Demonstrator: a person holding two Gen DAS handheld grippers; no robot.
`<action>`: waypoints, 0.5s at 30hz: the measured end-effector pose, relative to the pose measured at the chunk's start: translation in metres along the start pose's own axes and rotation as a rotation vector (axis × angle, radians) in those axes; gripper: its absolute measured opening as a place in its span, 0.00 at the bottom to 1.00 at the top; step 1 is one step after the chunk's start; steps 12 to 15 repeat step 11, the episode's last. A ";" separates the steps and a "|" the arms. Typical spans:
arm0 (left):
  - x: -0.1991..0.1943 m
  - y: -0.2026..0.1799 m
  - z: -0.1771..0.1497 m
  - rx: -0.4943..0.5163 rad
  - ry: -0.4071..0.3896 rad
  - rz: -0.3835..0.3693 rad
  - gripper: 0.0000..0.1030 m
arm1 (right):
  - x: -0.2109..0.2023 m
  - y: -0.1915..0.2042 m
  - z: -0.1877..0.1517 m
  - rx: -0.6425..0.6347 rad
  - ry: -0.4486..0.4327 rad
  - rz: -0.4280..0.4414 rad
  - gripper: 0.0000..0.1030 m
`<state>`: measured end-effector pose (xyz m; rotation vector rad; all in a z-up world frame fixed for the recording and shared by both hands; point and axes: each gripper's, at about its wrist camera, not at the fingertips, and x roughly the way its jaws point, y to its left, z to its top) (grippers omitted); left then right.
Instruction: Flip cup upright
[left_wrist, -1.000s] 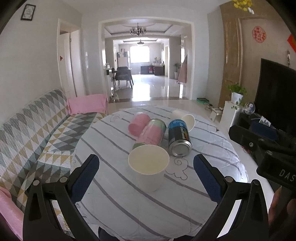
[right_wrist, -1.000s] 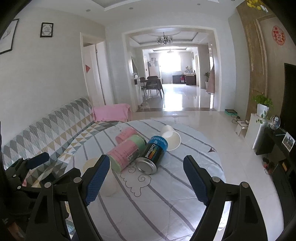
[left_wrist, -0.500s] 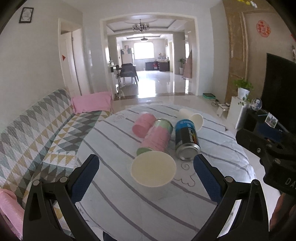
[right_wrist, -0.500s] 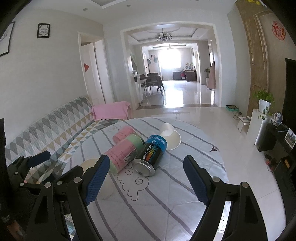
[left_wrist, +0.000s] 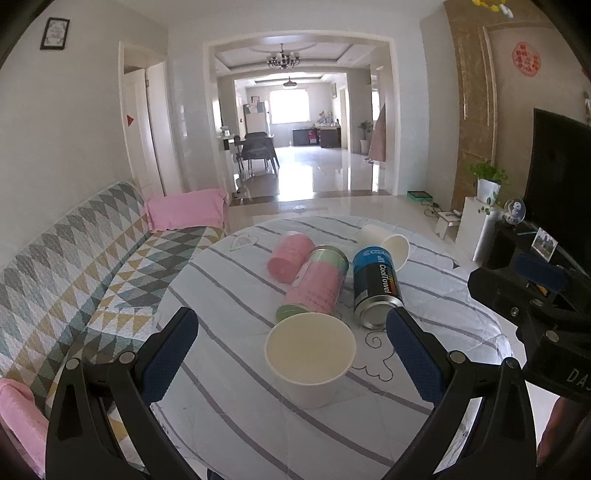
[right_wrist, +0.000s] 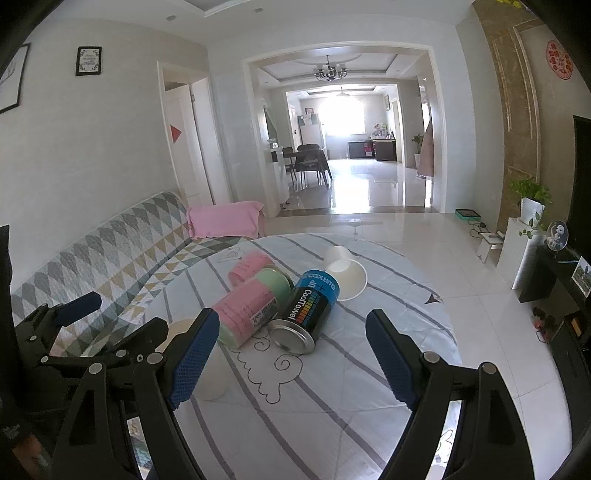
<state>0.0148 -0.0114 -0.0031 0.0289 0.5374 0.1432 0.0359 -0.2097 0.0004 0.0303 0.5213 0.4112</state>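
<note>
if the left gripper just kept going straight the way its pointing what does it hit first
Most likely the upright white paper cup, which stands between the open fingers of the left gripper and nearest to it. The pink canister lies just behind; depth is hard to judge through the fisheye.

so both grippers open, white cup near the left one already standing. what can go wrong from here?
1. The other white paper cup lies on its side behind the blue-and-black CoolTowel can and the pink-and-green can. Reaching over them with the right gripper may set the lying cans rolling.
2. The upright white paper cup sits between the left gripper fingers; a sideways move could tip it.
3. The quilted striped tablecloth is soft, so footing looks unsteady.
</note>
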 end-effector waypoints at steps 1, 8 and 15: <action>0.000 0.000 0.000 0.002 -0.001 -0.001 1.00 | 0.000 0.000 0.000 -0.001 0.002 0.000 0.81; -0.001 -0.001 0.000 0.004 0.001 -0.007 1.00 | 0.001 0.001 0.001 -0.001 0.005 0.001 0.81; -0.001 -0.001 -0.001 -0.002 0.010 -0.017 1.00 | 0.000 0.001 0.001 -0.007 0.007 -0.001 0.81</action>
